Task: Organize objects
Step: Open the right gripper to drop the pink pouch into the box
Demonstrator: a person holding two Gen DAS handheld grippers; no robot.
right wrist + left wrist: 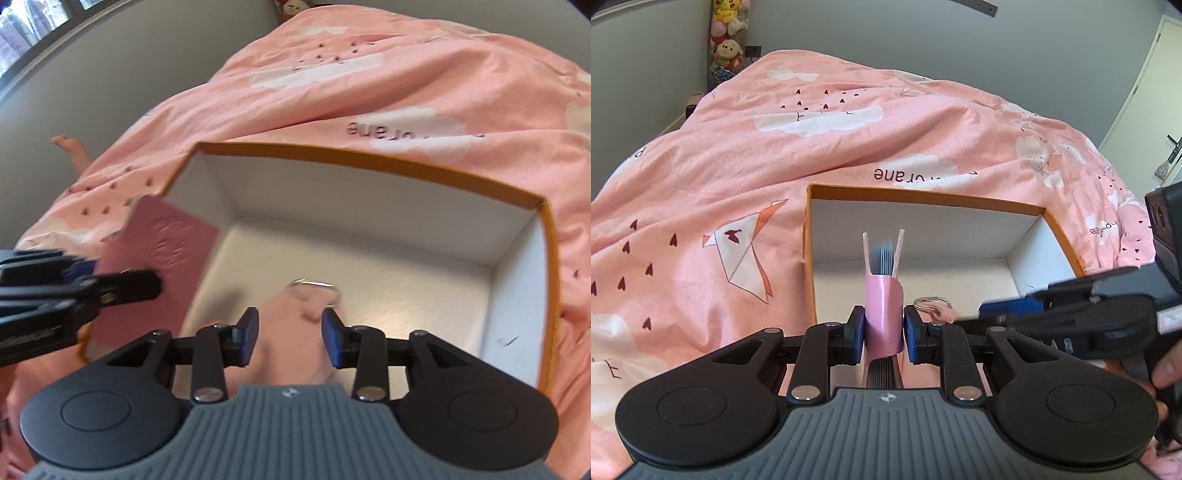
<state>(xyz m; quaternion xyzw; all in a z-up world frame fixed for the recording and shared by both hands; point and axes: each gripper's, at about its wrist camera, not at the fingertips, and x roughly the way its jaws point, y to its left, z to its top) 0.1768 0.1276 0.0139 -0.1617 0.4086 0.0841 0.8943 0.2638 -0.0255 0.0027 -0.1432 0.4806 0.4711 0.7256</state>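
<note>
Bedspread (738, 155) in pink carries the orange-rimmed box (923, 195), over whose near edge the left claw (884, 328) grips a pink notebook (884, 306) upright while the right claw (290, 332), jaws apart, straddles a pink strap (291, 332) with metal ring (314, 286) inside; packing is under way, next lowering the notebook in.

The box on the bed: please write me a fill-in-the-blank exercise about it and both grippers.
1. The left gripper is shut on a pink ____.
2. The box has an ____ rim.
3. The right gripper is ____, above a pink pouch with a metal ring.
4. The box sits on a ____ blanket.

Missing words: notebook; orange; open; pink
</note>
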